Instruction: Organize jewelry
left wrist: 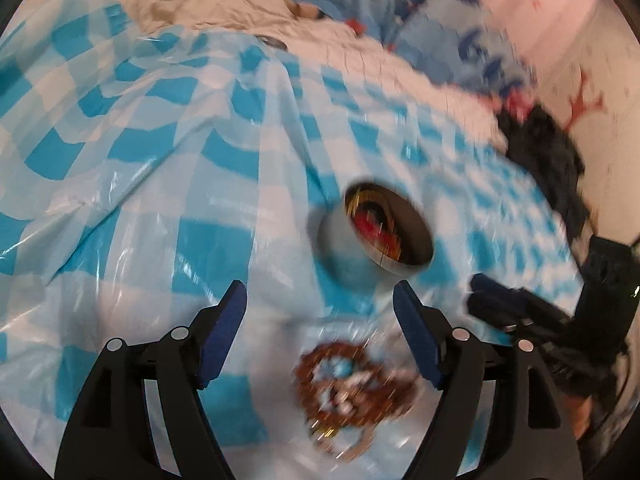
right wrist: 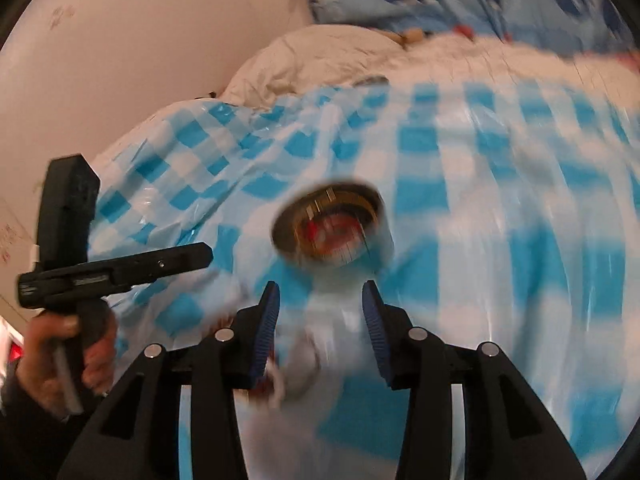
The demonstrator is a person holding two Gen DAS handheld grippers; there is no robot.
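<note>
Brown beaded jewelry (left wrist: 352, 392) beside round cup (left wrist: 376, 236)

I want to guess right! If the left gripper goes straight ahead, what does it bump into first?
Probably the white cup, just beyond the open left gripper. The beaded jewelry lies below its line. Blur leaves depth unsure.

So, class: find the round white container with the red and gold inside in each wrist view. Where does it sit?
Left wrist: round white container right of centre, beyond the open left gripper.
Right wrist: just left of centre, beyond the open right gripper.
Shared landmark: blue-and-white checked cloth under it.
</note>
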